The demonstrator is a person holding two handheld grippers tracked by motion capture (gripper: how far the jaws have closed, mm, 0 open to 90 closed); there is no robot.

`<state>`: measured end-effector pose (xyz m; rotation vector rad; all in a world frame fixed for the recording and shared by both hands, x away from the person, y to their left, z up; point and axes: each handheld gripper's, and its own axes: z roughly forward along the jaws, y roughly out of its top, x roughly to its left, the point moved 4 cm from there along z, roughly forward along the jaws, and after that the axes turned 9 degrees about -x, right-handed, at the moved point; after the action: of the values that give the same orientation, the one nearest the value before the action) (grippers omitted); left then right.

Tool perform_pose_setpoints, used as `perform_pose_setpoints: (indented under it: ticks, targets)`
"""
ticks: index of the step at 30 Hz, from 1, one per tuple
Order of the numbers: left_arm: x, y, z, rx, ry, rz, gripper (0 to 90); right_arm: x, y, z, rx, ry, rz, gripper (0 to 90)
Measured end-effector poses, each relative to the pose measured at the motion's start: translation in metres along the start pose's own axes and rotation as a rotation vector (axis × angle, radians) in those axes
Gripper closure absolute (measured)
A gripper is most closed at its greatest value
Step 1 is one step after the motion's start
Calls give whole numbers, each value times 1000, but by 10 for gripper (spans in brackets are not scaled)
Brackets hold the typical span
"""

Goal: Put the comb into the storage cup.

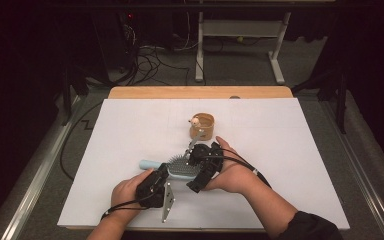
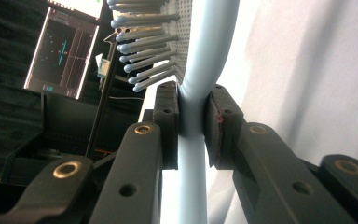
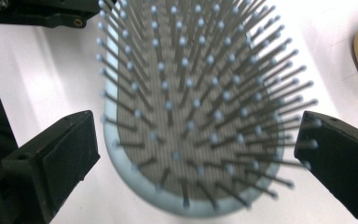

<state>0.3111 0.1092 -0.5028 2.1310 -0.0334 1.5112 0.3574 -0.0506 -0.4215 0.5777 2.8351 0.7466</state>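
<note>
A: Listing item one — hairbrush, pale blue, grey bristle pad facing up, lying on the white table sheet. Where does it sit against the left gripper?

B: Its neck runs straight between that gripper's jaws. In the left gripper view both pads press the blue stem just below the bristled head, so the left gripper is clamped on the hairbrush. The handle end pokes out past the gripper toward the table's left.

A: Item two — right gripper. State?

B: Jaws spread wide, one on either side of the brush head. In the right gripper view the pads stand clear of the blue rim, and the bristles fill the gap between them. Only the tips of a few outer bristles reach the right-hand pad; nothing is gripped.

A: Item three?

B: Tan cup-shaped holder with a small pale figure on its rim, just beyond the right gripper, apart from the brush. Its edge shows at the far right of the right gripper view.

A: Hands?

B: One hand on each gripper, forearms entering from the near edge.
</note>
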Motion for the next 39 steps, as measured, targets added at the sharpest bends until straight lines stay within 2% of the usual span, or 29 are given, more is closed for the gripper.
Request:
perform_pose_setpoints:
  ticks: [10, 15, 22, 39]
  targets:
    - [2, -2, 0, 10, 9, -21, 771, -7, -12, -6, 6, -13, 0, 3]
    - [5, -3, -1, 7, 5, -60, 771, -11, -21, -8, 19, -22, 4, 3]
    - [6, -4, -1, 9, 8, -63, 771, -14, -34, -8, 37, -21, 5, 3]
    - [9, -5, -1, 12, 18, -97, 770, -25, -68, -6, 95, -52, 38, 4]
